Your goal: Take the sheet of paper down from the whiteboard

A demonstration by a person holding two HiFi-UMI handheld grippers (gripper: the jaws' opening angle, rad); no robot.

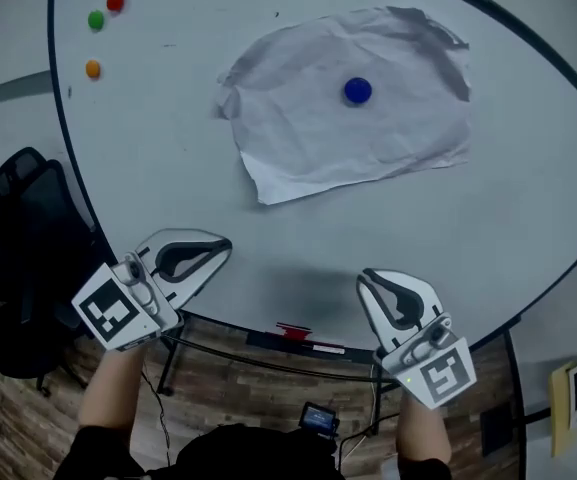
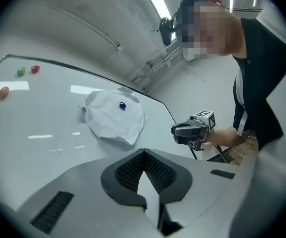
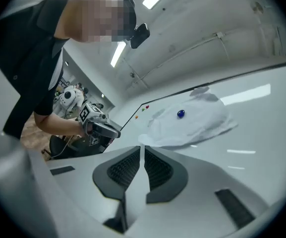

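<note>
A crumpled white sheet of paper [image 1: 353, 108] hangs on the whiteboard [image 1: 168, 168], pinned by a blue round magnet [image 1: 357, 90] near its middle. My left gripper [image 1: 223, 245] is below the sheet at the lower left, jaws shut with nothing in them. Lower right, near the board's bottom edge, my right gripper [image 1: 366, 277] is also shut and empty. In the left gripper view the sheet [image 2: 115, 118] and magnet [image 2: 123, 105] lie ahead, and the right gripper [image 2: 175, 130] shows at the right. The right gripper view shows the sheet [image 3: 190, 123] and magnet [image 3: 181, 114].
Red [image 1: 115, 1], green [image 1: 95, 20] and orange [image 1: 93, 68] magnets sit at the board's upper left. A black office chair [image 1: 23, 258] stands left of the board. A red marker [image 1: 293, 331] lies on the tray under the board. The board's stand legs rise from a wood floor.
</note>
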